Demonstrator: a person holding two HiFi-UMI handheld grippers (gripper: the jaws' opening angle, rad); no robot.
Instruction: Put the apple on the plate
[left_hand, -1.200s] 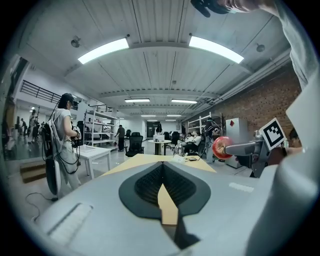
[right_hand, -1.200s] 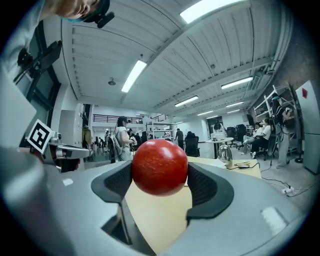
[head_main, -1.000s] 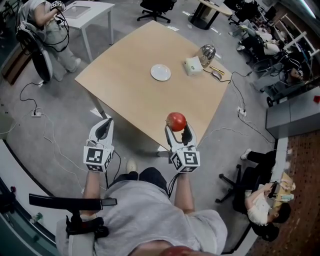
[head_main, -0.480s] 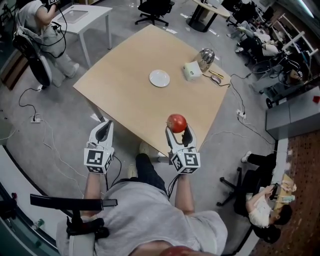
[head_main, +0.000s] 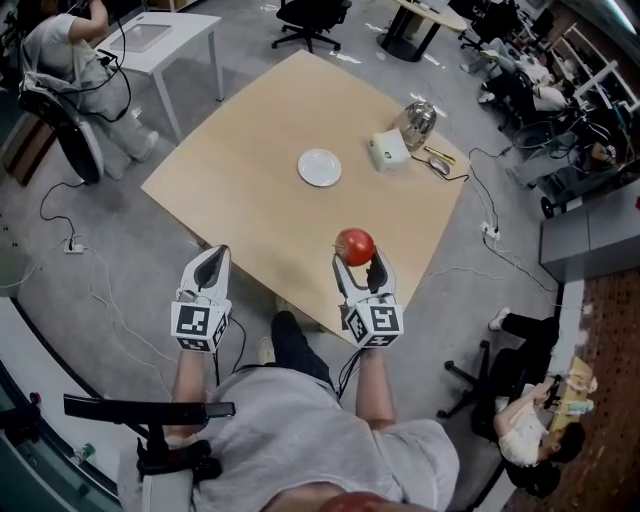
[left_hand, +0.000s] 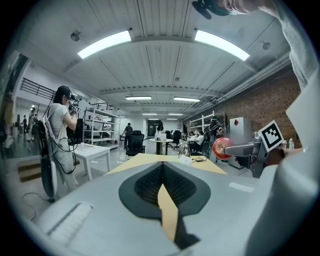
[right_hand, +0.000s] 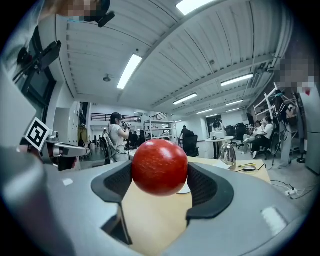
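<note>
My right gripper (head_main: 357, 258) has its jaws closed on the apple (right_hand: 159, 166), one pad pressing each side of the red fruit. The apple is in the air, over the near part of the desk (head_main: 250, 195) as far as the head view lets me judge. The plate (head_main: 319, 167) lies bare on the desk at about 11 o'clock from the apple, well apart from it. At 2 o'clock from the plate stands a kettle (head_main: 416, 118), with a white box (head_main: 388, 151) just beside it at its 7 o'clock. My left gripper (head_main: 212, 260) hangs off the desk's near edge, at 9 o'clock from the right one. Its jaws are together at the tips with nothing between them.
</note>
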